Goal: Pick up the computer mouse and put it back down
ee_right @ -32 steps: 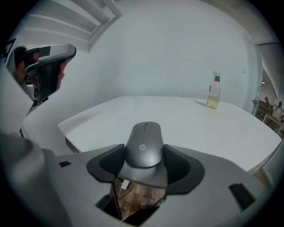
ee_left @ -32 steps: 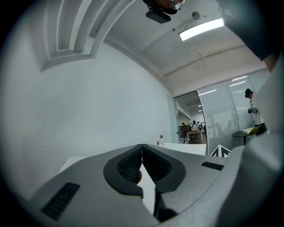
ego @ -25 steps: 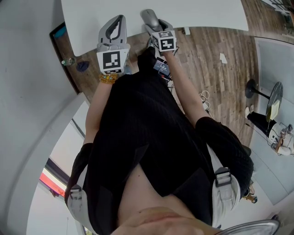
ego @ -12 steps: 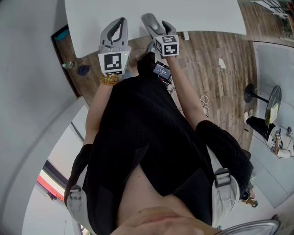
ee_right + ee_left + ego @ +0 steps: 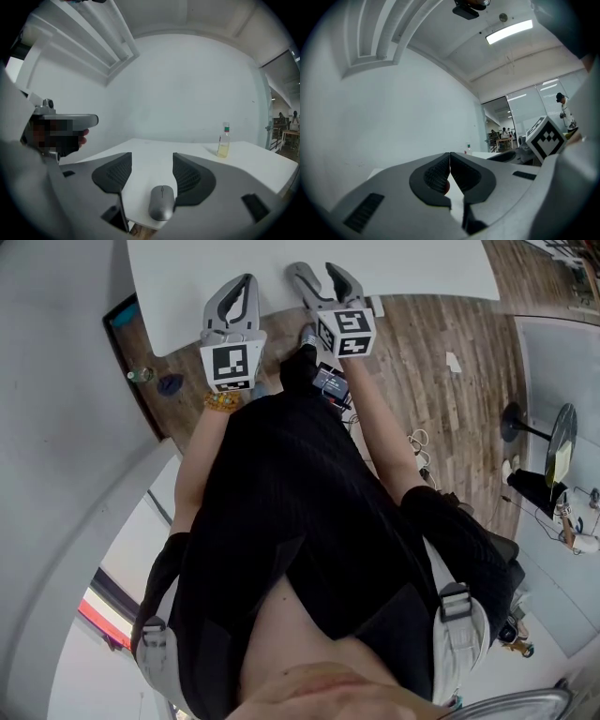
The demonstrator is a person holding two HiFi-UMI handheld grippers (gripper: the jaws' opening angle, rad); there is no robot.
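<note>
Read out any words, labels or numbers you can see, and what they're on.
No readable text anywhere.
Left cube, right cube: black-and-white square patterns, no words.
Bottle: any label is too small to read.
Mouse: no print visible.

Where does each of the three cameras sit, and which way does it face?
Head view: on the person's head, looking steeply down at the black-clothed torso, both arms, left gripper, right gripper, white table.
Left gripper view: on that gripper, looking over shut fingers towards a white wall.
Right gripper view: on that gripper, looking past open fingers at the grey oval computer mouse.
Shared: both gripper views show the table.
</note>
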